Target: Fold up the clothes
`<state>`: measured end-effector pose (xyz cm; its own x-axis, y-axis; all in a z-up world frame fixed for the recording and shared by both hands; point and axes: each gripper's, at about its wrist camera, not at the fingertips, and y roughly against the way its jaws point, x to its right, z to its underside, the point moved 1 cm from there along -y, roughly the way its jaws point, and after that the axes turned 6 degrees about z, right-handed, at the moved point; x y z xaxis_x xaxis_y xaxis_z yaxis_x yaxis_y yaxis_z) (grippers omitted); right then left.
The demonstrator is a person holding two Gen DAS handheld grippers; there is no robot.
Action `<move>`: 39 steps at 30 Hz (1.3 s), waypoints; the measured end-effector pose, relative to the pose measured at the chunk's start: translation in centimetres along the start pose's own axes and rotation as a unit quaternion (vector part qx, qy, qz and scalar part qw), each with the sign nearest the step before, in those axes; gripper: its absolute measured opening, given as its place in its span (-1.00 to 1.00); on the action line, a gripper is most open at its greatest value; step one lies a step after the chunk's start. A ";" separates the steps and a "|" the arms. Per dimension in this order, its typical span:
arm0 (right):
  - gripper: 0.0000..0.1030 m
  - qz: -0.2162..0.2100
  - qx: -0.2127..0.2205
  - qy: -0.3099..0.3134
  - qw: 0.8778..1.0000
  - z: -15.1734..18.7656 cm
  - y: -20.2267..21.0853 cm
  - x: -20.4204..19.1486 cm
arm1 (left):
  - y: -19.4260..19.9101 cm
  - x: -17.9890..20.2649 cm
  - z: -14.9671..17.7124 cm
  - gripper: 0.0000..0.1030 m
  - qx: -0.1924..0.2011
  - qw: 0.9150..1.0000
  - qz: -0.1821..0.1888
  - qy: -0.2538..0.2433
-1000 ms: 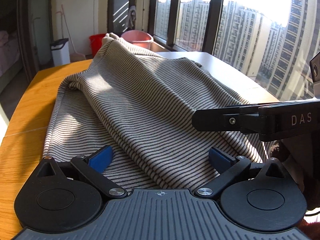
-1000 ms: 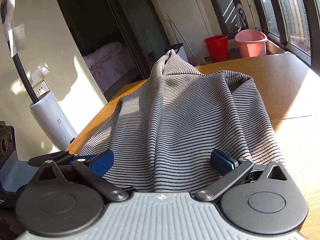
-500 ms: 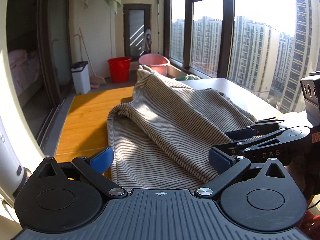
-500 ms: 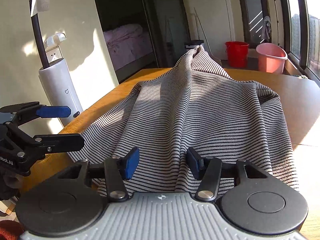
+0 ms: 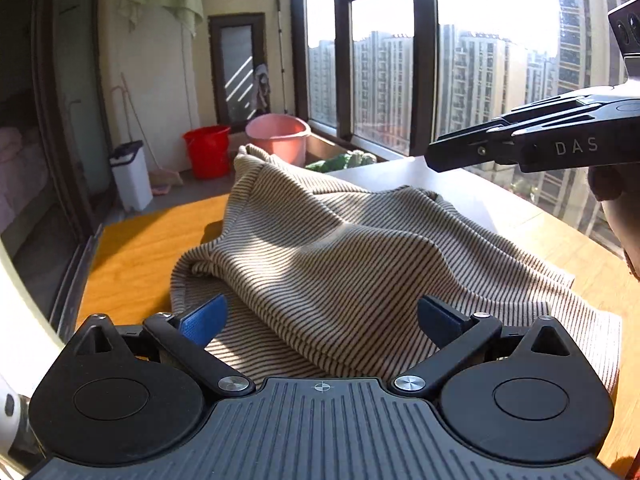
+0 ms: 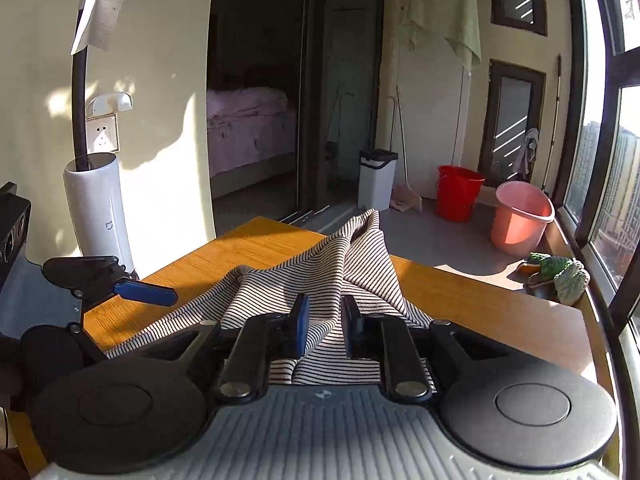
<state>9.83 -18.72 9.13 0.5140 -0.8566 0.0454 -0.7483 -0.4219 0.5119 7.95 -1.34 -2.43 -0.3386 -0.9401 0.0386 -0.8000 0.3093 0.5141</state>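
On the orange wooden table (image 5: pixel 132 256) lies the rumpled beige cotton garment with thin dark stripes (image 5: pixel 352 264). Its near edge runs between the jaws of the right gripper (image 6: pixel 323 326), which have just been closing; whether the pads truly pinch it is unclear. The left gripper (image 5: pixel 320 318) stands spread wide, grasping nothing. A shallow bite could let the fabric slip out when lifted. The gripper bodies hide the hem.

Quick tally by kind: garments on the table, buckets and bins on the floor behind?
Striped beige knit garment on the wooden table: 1
Plastic buckets: 2, red and pink
White lidded bin: 1
Total: 4
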 end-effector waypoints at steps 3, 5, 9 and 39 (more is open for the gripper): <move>0.23 -0.035 -0.045 -0.034 0.998 2.8 -0.5 0.9 | 0.5 -2.2 0.7 1.00 0.000 0.999 -0.002 0.034; 0.31 -0.053 -0.054 -0.027 0.997 4.1 -1.2 0.1 | 1.1 -2.8 1.0 1.00 -0.002 0.999 0.005 0.036; 0.09 -0.090 -0.059 -0.020 0.994 4.4 -3.5 -2.3 | 2.3 -1.2 1.3 1.00 0.001 0.999 0.038 -0.007; 0.11 0.030 -0.026 0.103 0.994 0.8 -9.9 -6.3 | 3.0 -16.0 -6.3 0.05 0.085 0.954 -0.187 0.217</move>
<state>13.66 -9.38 3.04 0.5477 -0.7987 0.2491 -0.7607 -0.3515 0.5457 14.16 13.75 3.91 0.1938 -0.9490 0.2489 -0.9058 -0.0757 0.4168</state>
